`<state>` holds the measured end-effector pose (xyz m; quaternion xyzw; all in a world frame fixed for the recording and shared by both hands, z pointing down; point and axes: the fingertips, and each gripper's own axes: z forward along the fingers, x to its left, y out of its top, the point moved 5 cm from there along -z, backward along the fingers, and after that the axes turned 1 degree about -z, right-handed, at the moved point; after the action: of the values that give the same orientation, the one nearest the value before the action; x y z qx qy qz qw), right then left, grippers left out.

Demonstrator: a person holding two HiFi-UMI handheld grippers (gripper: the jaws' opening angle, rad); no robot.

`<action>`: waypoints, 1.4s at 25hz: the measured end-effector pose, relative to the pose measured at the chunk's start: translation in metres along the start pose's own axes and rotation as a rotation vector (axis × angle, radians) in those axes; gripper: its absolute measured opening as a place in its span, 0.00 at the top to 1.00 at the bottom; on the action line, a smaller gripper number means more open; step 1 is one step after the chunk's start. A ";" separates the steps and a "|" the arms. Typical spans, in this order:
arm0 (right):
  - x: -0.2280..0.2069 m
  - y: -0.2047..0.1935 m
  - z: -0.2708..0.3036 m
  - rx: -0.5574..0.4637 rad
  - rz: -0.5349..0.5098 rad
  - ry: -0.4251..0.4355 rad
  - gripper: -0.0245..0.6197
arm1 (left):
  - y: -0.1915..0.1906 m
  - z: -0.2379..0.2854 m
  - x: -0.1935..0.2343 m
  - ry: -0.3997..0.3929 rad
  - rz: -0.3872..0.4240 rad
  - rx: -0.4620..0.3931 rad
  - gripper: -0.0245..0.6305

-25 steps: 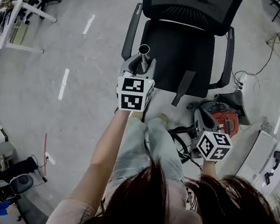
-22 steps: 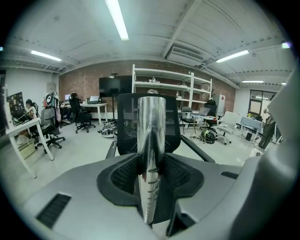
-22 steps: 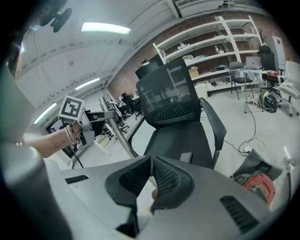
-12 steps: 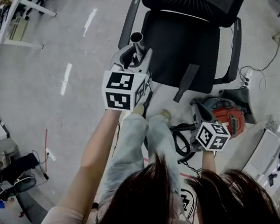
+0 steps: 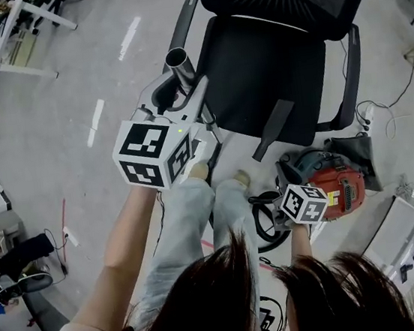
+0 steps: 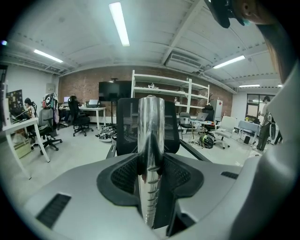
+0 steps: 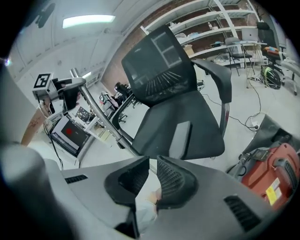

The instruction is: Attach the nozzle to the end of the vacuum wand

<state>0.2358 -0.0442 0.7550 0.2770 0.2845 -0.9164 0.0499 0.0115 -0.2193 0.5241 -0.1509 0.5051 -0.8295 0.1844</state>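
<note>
A chrome vacuum wand (image 5: 181,66) stands tilted with its open end up, in front of the chair. My left gripper (image 5: 185,96) is shut on the wand (image 6: 151,126), which runs straight up between its pads. My right gripper (image 5: 294,208) hangs low at the person's right, close over the red vacuum cleaner (image 5: 337,185) on the floor. In the right gripper view its jaws (image 7: 151,174) stand almost together with only a thin slit and nothing between them. That view shows the wand (image 7: 105,124) slanting at the left. I cannot make out a nozzle.
A black mesh office chair (image 5: 277,68) stands just beyond the wand. A black hose (image 5: 263,218) coils on the floor beside the vacuum cleaner (image 7: 276,173). Cables lie at the right, with desks and shelves further off.
My right gripper has sunk toward the red vacuum cleaner. The left gripper keeps its hold on the wand and now looks larger and further left in the head view.
</note>
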 end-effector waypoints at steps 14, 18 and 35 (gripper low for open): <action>-0.037 -0.035 0.073 0.080 0.074 0.030 0.79 | -0.005 0.004 0.011 -0.037 -0.010 -0.036 0.72; -0.044 -0.042 0.093 0.100 0.093 0.046 0.75 | -0.007 0.006 0.013 -0.047 -0.017 -0.048 0.72; -0.074 -0.056 0.164 0.186 0.198 0.014 0.66 | -0.008 0.015 0.025 -0.077 -0.036 -0.054 0.72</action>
<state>0.2060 -0.0923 0.9345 0.3136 0.1700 -0.9274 0.1124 -0.0052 -0.2389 0.5399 -0.1965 0.5172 -0.8123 0.1846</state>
